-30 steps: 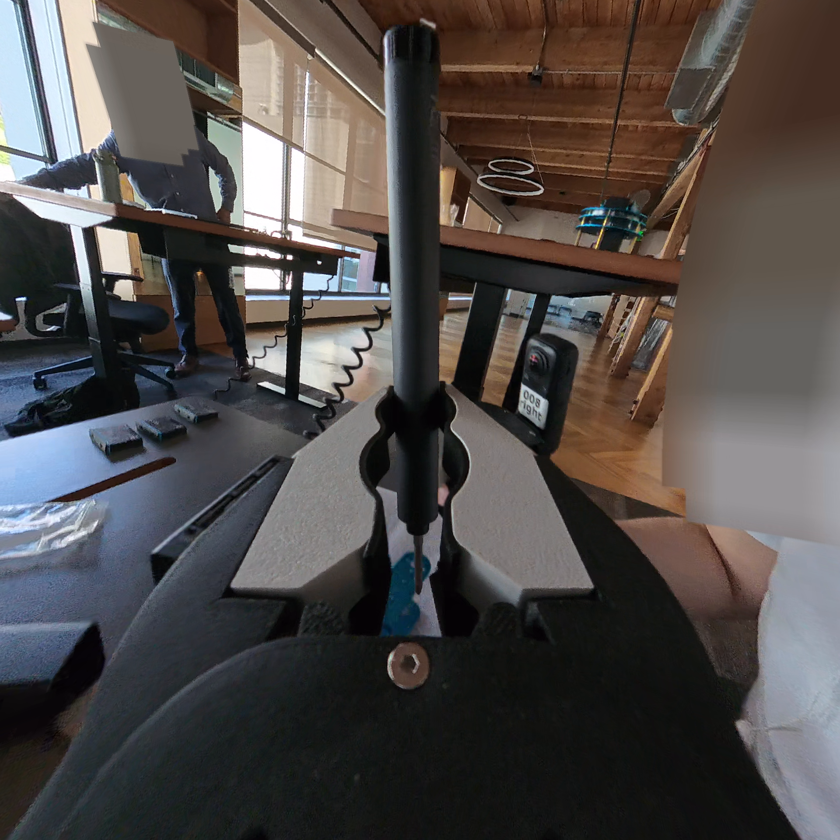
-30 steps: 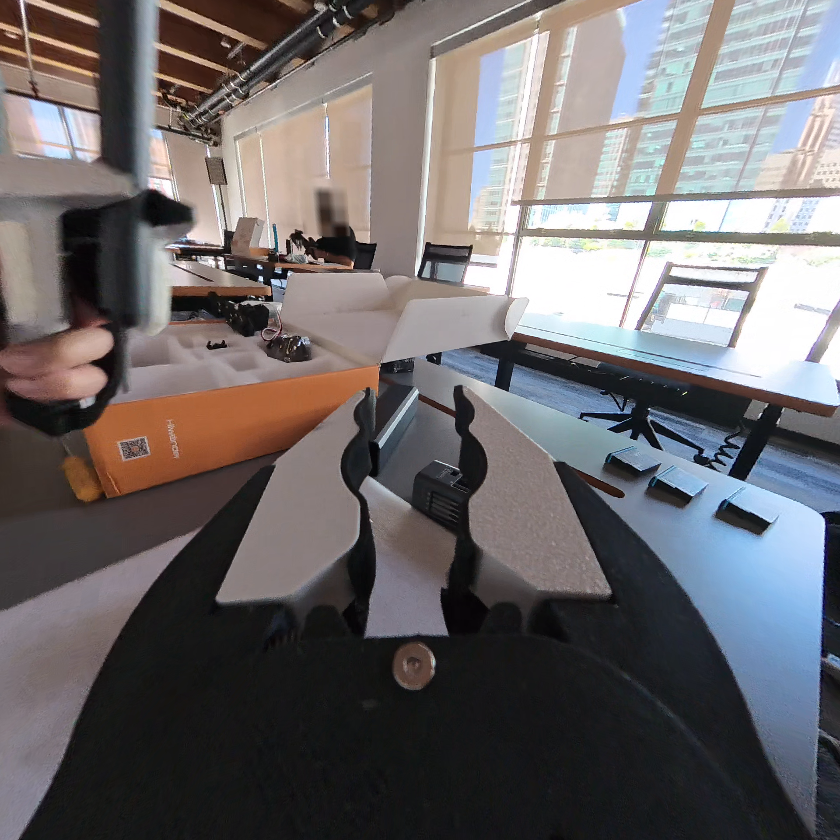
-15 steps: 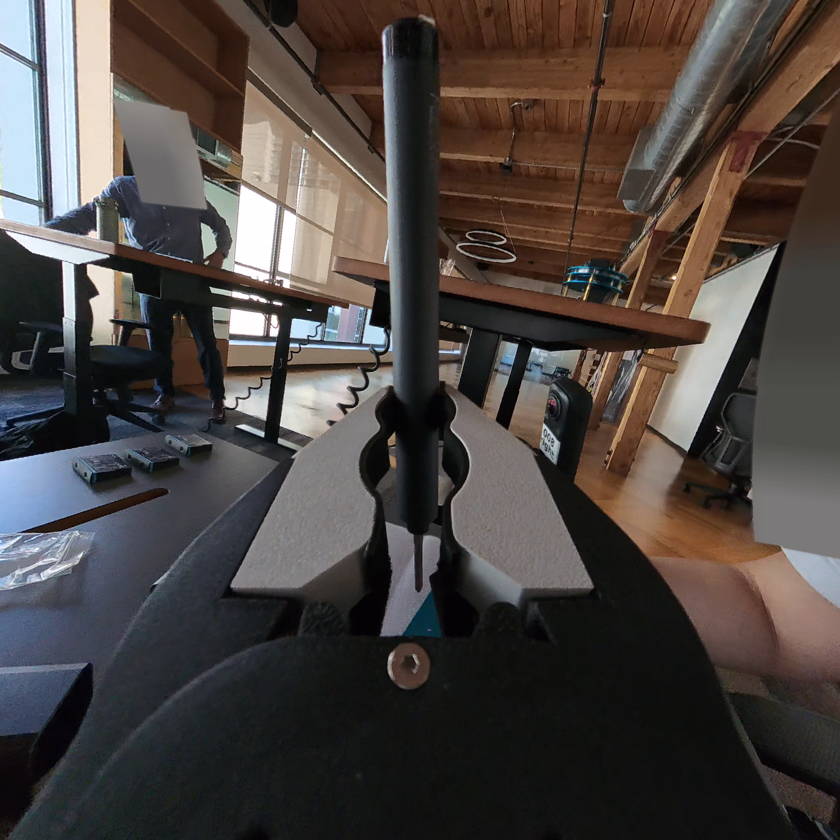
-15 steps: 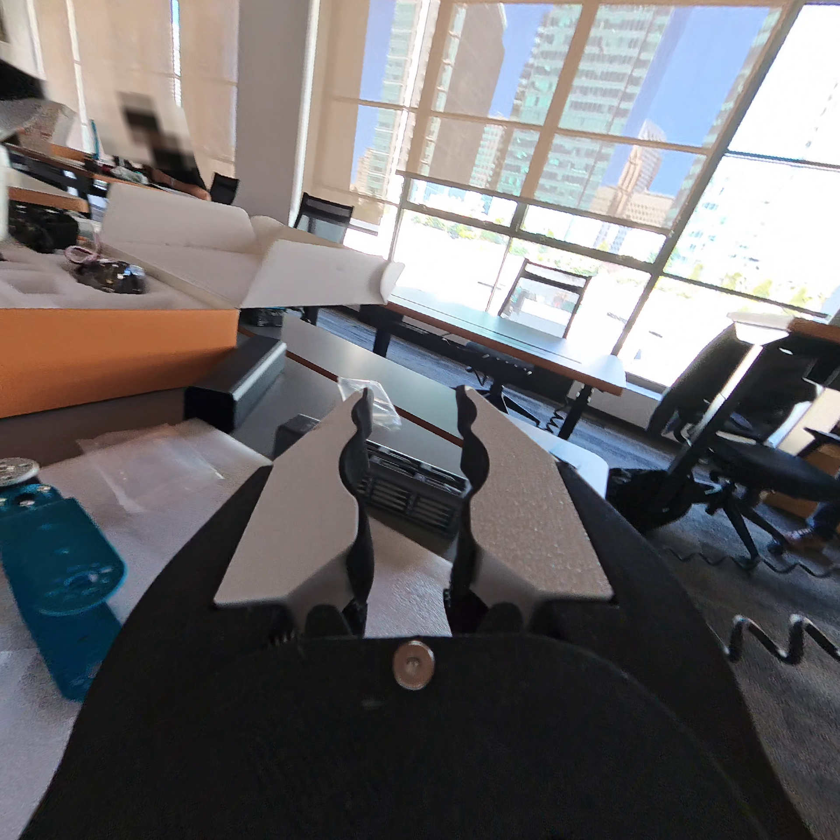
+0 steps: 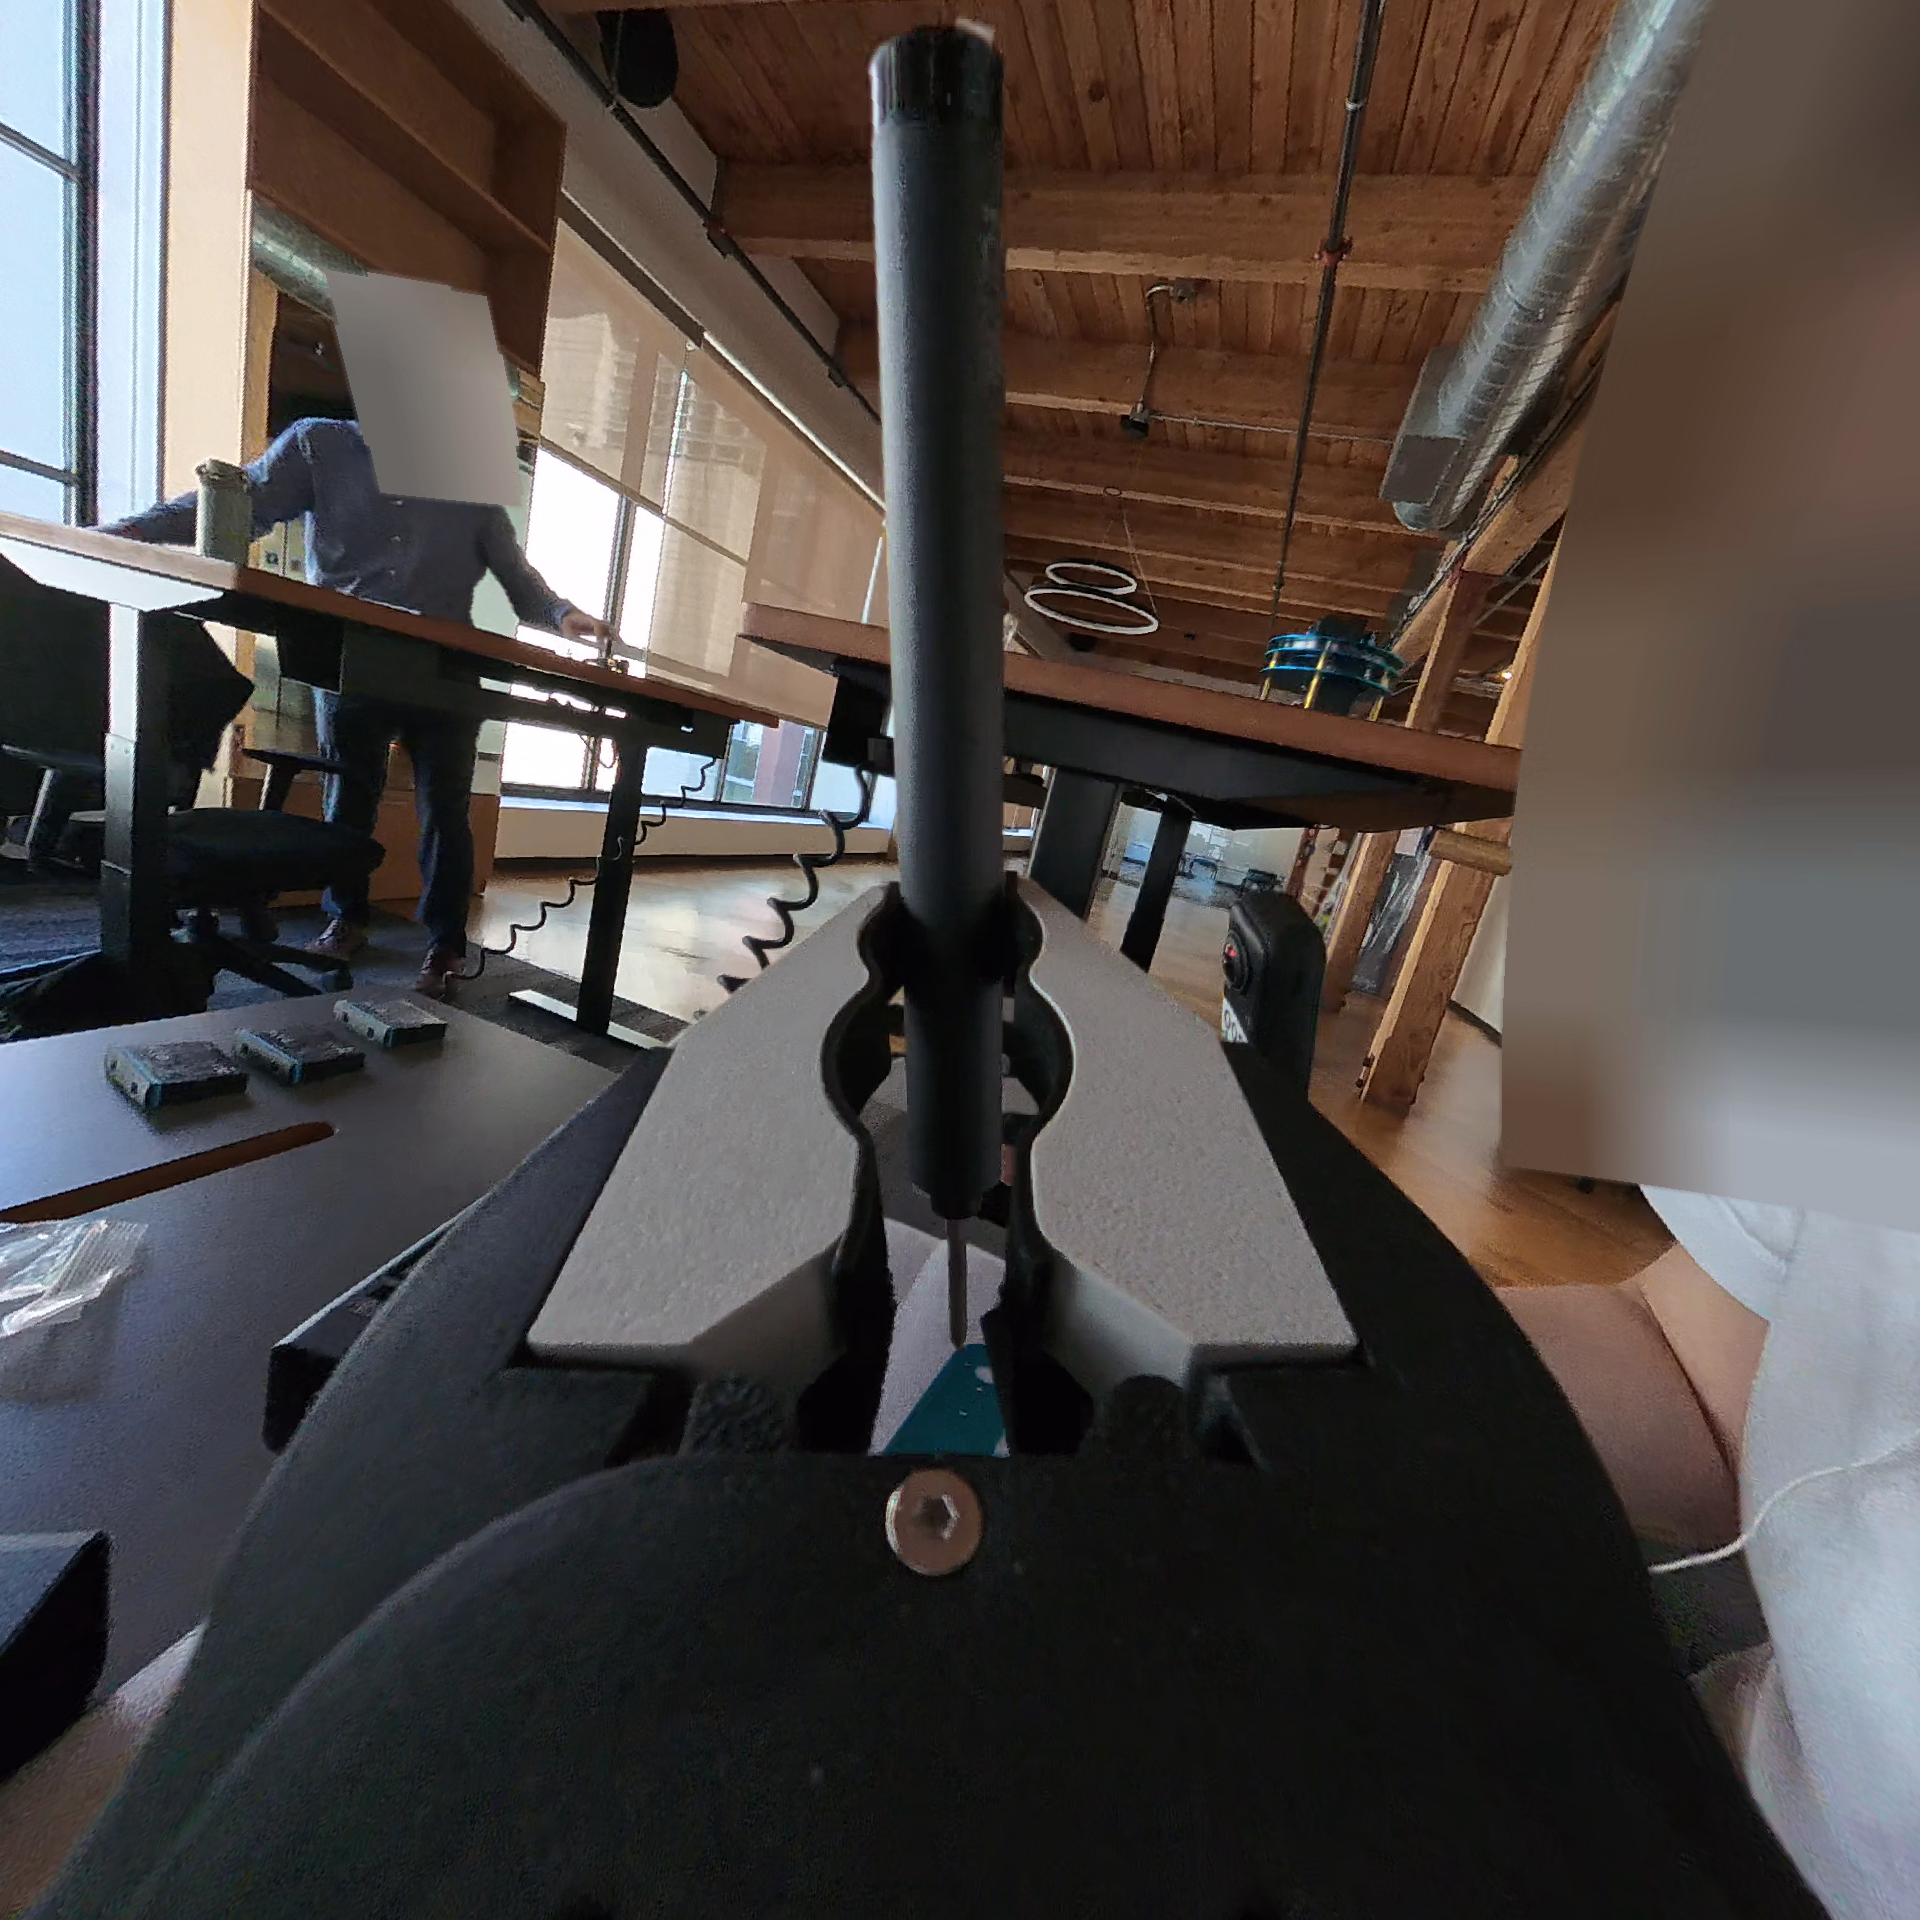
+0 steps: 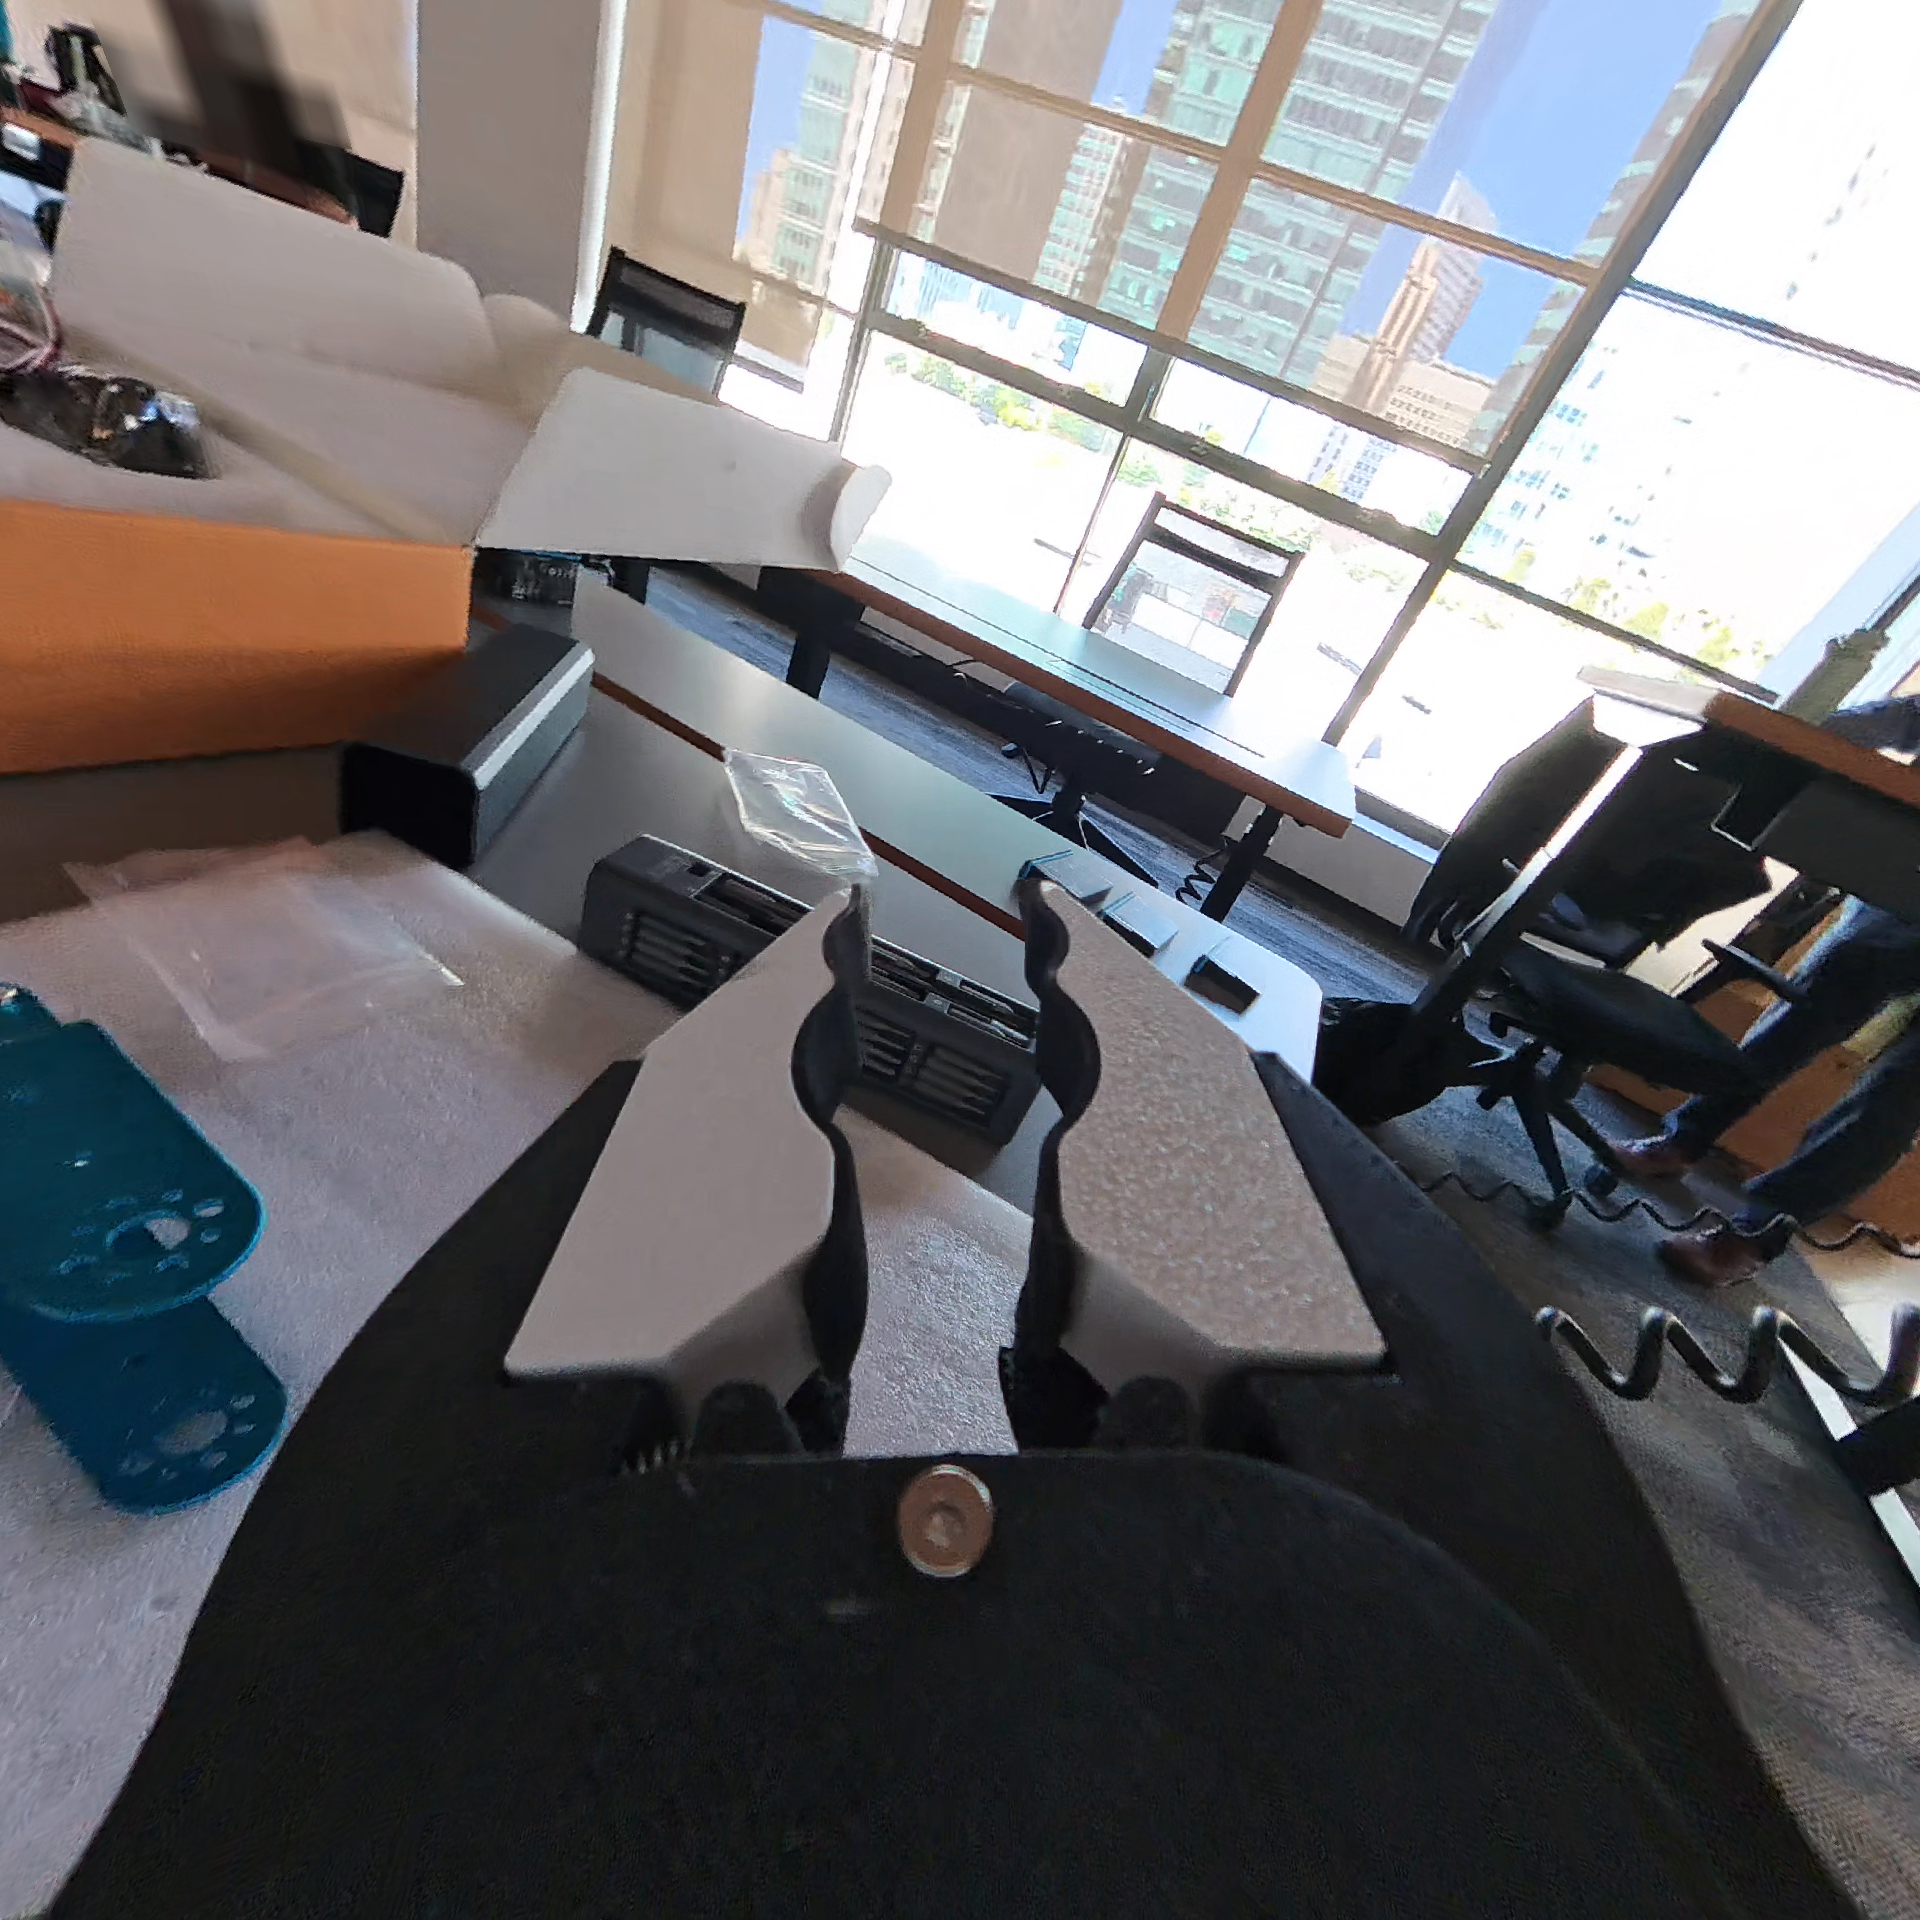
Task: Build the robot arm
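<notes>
Your left claw [image 5: 940, 935] is pinching a slim dark screwdriver [image 5: 940, 582] upright, its fine bit hanging just above a teal bracket [image 5: 961, 1397] glimpsed between the fingers. The grip sits low on the shaft, so I'd judge any knock could tilt it or let it slide, and the tip could skate off the metal. Over to your right claw [image 6: 940, 904]: spread and holding nothing, hovering over white foam sheet [image 6: 436, 1101] on the table [image 6: 914, 790]. Only this view shows the whole teal bracket [image 6: 114, 1288] at far left, the black bit case [image 6: 686, 925] ahead and the orange box [image 6: 208, 634]; only the left shows the bit.
</notes>
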